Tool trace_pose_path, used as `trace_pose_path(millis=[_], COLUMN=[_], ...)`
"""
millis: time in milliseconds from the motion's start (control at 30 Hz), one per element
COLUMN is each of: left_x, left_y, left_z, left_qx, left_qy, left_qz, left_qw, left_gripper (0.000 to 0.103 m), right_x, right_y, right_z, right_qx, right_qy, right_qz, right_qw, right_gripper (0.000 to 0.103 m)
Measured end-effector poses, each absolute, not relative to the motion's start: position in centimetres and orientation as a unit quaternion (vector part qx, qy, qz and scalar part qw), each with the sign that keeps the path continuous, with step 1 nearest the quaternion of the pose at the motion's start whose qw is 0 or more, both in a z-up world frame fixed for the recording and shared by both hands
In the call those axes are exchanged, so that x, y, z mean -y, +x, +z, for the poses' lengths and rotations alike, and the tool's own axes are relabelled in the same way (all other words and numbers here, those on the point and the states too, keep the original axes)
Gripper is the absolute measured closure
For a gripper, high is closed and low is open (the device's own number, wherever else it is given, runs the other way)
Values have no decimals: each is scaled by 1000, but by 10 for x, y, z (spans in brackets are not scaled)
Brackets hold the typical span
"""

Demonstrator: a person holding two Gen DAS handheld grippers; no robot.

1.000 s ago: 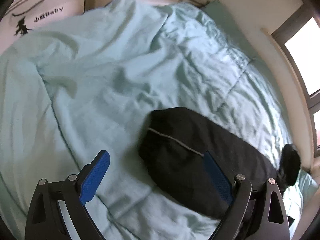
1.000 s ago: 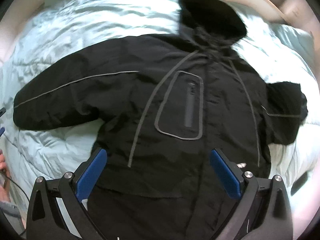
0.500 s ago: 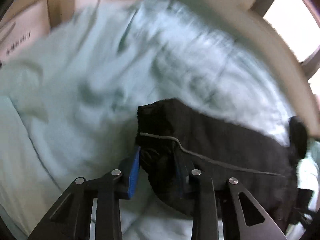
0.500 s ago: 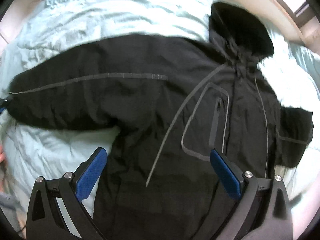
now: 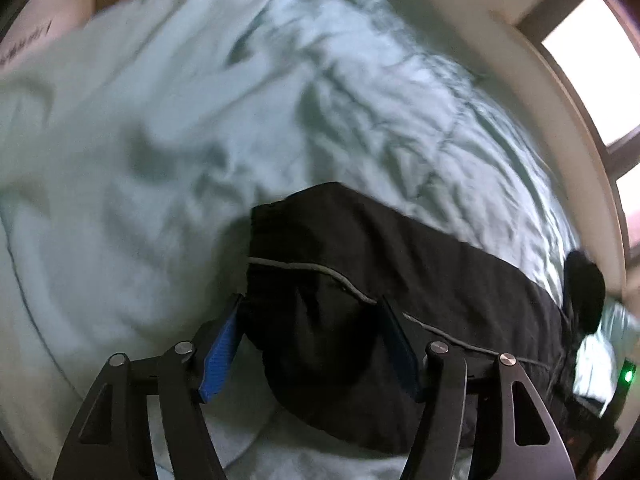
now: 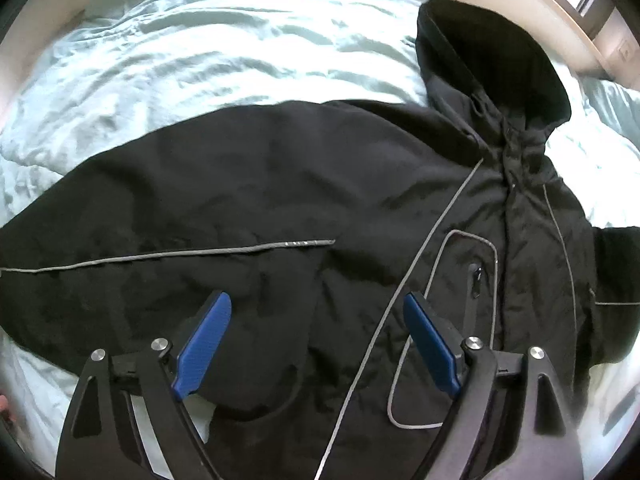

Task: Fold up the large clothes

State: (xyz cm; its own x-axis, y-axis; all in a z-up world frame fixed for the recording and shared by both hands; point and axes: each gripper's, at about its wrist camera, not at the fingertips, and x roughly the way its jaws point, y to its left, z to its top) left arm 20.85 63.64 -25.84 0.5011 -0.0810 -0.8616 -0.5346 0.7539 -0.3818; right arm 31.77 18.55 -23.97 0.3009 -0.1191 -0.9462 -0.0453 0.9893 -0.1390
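Observation:
A black hooded jacket (image 6: 320,200) with grey piping lies spread face up on a pale green duvet (image 6: 200,52). Its hood (image 6: 492,64) points to the far right. My left gripper (image 5: 312,344) is shut on the cuff end of the jacket's sleeve (image 5: 320,280), with bunched black cloth between its blue pads (image 5: 220,352). My right gripper (image 6: 316,340) is open and empty, low over the jacket near the armpit, left of the chest pocket (image 6: 476,280).
The duvet (image 5: 200,120) covers the whole bed around the jacket. A beige bed frame (image 5: 520,60) and a window (image 5: 592,52) run along the far right side. A white board with print (image 5: 24,40) stands at the far left.
My left gripper closed from wide open onto the sleeve cuff. My right gripper moved lower and left over the jacket, its jaws narrowing but still open.

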Motion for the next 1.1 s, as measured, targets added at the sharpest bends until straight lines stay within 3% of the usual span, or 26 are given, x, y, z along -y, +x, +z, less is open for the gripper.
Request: trace_pose_path(millis=[33,133,300,467,600,900,1100], left_x=[-638,-633,-615,-593,-548,-339,-208], left_y=[208,197,192,203,201,238,279], left_z=[-258,-232,-176,-179,-140,-61,-95], left_qx=[-477,-451,-399,-416,-394,-368,-420], left_qy=[-320,-311,-287,-265,-236,-131,-62], left_qz=[146,138,99,95,41,-194,-284], left_qw=[806,825,865,865,887,900,860], left_gripper=[58,76,77,79,79,80,78], right_x=[-185,-179,-172,-166,-145,-68,-8], right_y=[317,314,309,304,291,252,227], right_z=[-241,-237,-220,-233,-215,-164,-152], right_qx=[-591,-588,-560,-587,-579,-547,-540], right_qy=[-70,-61,-51,-27,-15,8,25], right_qz=[-26,-32,-39,-43,-47,-82,-125], right_qw=[803,806,826,808,814,833,832], right_gripper=[14,14,14,15,15,15,15])
